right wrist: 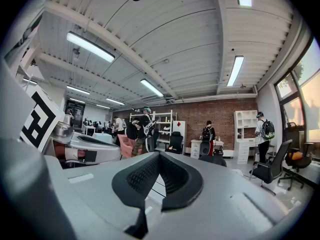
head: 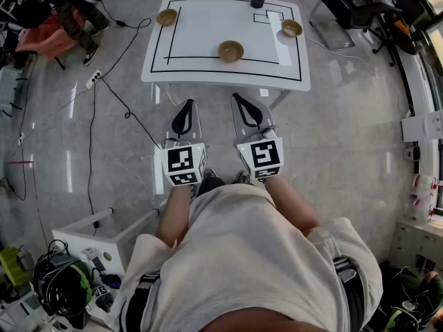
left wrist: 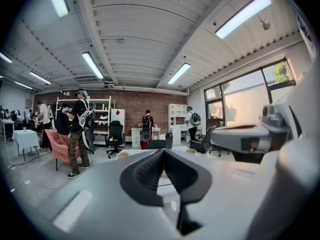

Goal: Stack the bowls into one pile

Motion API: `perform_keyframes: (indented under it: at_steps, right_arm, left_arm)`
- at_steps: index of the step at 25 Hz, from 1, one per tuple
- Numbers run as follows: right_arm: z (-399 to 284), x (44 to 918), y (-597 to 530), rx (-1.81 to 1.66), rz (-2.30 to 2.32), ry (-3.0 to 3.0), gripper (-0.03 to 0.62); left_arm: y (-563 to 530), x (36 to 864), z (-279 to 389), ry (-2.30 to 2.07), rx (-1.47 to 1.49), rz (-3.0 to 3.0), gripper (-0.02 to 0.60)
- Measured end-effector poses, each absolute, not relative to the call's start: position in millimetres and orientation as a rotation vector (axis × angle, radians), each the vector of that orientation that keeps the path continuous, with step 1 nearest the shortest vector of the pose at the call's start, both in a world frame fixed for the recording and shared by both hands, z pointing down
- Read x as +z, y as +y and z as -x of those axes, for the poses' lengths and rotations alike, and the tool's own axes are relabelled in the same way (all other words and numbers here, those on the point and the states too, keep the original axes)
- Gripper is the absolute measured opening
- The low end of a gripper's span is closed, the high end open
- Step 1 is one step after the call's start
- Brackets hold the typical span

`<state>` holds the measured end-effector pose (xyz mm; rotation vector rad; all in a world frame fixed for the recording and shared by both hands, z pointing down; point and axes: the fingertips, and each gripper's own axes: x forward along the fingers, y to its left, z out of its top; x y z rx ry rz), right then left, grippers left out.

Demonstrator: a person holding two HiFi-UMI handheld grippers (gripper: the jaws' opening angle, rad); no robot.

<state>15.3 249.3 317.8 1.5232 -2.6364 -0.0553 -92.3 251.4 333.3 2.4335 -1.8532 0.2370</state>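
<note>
Currently L tongs (head: 187, 105) are closed on nothing and R tongs (head: 237, 98) the same, both held near me, short of the tabletop (head: 208, 26); no reach begun, I'd say. Bowls sit well apart: left-far bowl (head: 166, 17), mid-near bowl (head: 230, 50), right-far bowl (head: 291, 28).

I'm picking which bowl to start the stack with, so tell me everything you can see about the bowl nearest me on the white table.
The nearest bowl is round, tan-brown and wood-like, its hollow seemingly empty. It stands upright, mouth up, on the white table, over the front black line marked there, near the middle of the near edge. Only the table touches it.
</note>
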Motion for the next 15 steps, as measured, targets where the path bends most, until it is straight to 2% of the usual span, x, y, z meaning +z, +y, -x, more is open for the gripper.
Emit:
perform_keyframes:
  at_steps: [15]
  right_arm:
    - [10,340,233,0.037,-1.582,-2.538,-0.002]
  left_arm:
    - [234,341,109,-1.731,0.263,-2.510,0.003]
